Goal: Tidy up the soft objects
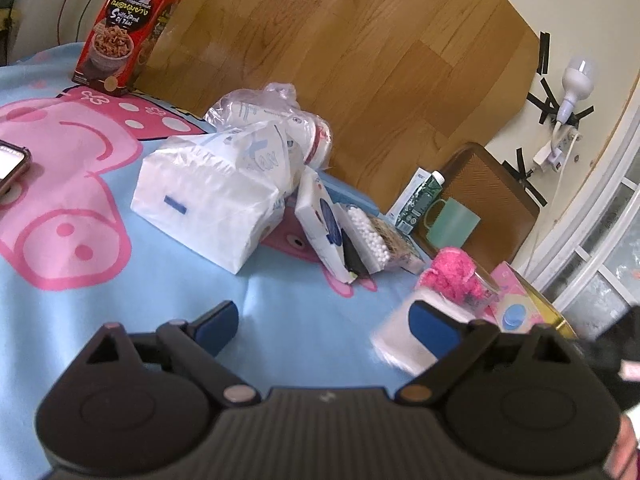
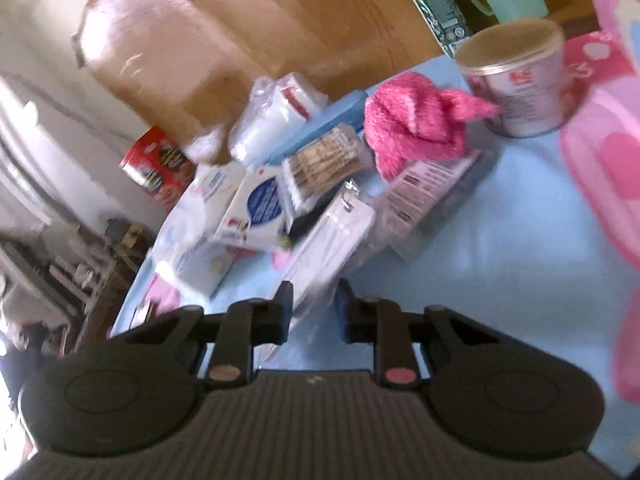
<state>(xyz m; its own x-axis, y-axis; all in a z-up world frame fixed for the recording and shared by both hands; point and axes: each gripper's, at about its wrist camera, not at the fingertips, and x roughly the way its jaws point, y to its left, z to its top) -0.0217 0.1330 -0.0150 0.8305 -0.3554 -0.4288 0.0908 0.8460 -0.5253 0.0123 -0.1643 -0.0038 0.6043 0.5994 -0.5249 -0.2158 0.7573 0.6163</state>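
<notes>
The right gripper [image 2: 314, 304] has its fingers narrowed around the near end of a clear white packet [image 2: 332, 236]. The left gripper [image 1: 326, 322] is wide open and empty, the tissue pack [image 1: 208, 196] ahead of it.

Blanket [image 1: 168, 280]: soft matt cloth, pale blue w/ pink print. Floor [image 1: 360, 40]: wood planks, semi-gloss, light glare. Tissue pack [image 1: 208, 200]: thin crinkly plastic wrap, slight sheen. Red box [image 1: 128, 28]: glossy printed card. Pink cloth [image 2: 416, 128]: fuzzy, rough pile, matt. Cotton buds [image 1: 368, 236]: white fluffy tips in clear plastic case. Can [image 2: 520, 84]: shiny metal-look wall, printed label, dull tan lid. Mug [image 1: 452, 222]: smooth green plastic, matt. Left gripper [image 1: 326, 320]: matt black plastic, ribbed body, blue pads [image 1: 432, 320].
</notes>
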